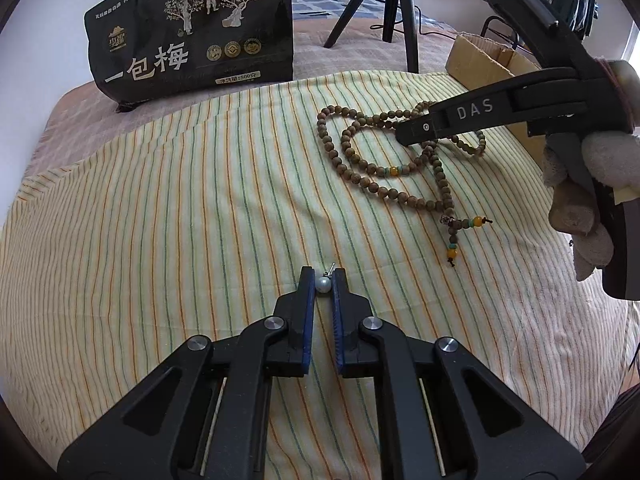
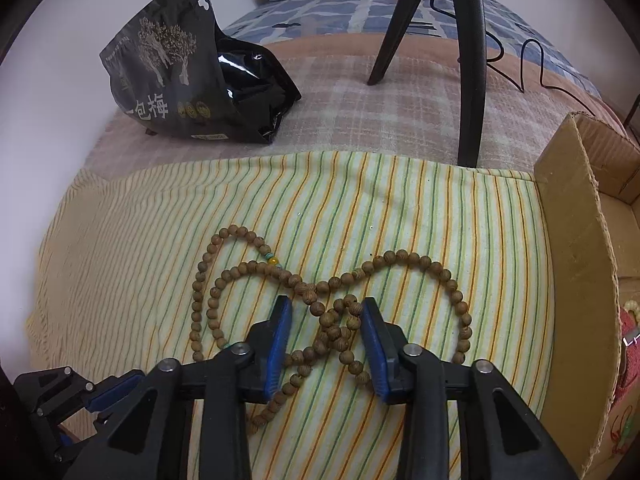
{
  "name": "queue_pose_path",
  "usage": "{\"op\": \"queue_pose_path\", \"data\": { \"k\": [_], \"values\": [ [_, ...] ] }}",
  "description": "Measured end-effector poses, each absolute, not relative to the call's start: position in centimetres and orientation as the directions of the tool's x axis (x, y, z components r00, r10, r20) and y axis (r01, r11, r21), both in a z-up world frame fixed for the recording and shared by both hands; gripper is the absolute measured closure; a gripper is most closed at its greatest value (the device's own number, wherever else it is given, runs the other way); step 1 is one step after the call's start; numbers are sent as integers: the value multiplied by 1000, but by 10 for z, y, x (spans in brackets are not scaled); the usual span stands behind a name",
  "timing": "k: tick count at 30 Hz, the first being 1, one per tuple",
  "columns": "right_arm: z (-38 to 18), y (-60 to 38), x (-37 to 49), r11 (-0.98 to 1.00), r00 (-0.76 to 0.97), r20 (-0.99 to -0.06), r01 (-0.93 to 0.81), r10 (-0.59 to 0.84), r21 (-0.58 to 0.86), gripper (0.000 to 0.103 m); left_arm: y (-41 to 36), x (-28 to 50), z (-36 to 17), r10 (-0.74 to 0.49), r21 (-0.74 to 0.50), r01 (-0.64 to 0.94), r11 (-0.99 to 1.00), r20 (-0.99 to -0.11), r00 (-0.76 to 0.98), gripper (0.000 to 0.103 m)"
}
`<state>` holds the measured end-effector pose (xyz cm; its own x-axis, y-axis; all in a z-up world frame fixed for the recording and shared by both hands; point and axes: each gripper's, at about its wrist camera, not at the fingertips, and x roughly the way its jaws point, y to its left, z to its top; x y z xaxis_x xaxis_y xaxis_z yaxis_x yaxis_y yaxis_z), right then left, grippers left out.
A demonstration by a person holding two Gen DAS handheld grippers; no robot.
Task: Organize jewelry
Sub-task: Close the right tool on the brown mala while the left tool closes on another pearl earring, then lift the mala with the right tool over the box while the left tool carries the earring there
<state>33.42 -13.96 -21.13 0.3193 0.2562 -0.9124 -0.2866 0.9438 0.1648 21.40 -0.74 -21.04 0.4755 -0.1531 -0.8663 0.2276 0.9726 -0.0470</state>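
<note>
Pearl earring [image 1: 323,284] sits pinched between the blue pads of my left gripper [image 1: 322,285], just above the striped cloth [image 1: 180,208]. My right gripper [image 2: 326,320] has its jaws spread wide, holding nothing, straddling the tangled middle of the wooden bead necklace [image 2: 340,280] lying on that cloth beside the cardboard box [image 2: 576,264].

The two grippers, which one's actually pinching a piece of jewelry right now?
The left gripper: its fingers pinch the pearl earring. The right gripper is open, straddling the wooden bead necklace on the striped cloth.
</note>
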Motion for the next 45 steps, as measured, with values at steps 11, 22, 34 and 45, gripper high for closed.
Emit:
{"op": "queue_pose_path", "data": {
  "k": [11,22,34,45],
  "values": [
    [-197,-137,325,923,332,-886,-316,324,219,99,-4,211,-197,-152,-46,214,976,-846,511,97],
    [-130,-145,307,902,433,-803,-322,409,286,99,-1,200,-160,-179,-78,196,978,-801,571,97],
    [-70,-171,281,896,530,-726,-322,437,304,99,-24,188,-122,-224,-100,228,968,-751,621,97],
    [-2,-209,260,912,619,-673,-322,405,254,99,-63,173,-87,-293,-120,299,947,-706,645,97]
  ]
}}
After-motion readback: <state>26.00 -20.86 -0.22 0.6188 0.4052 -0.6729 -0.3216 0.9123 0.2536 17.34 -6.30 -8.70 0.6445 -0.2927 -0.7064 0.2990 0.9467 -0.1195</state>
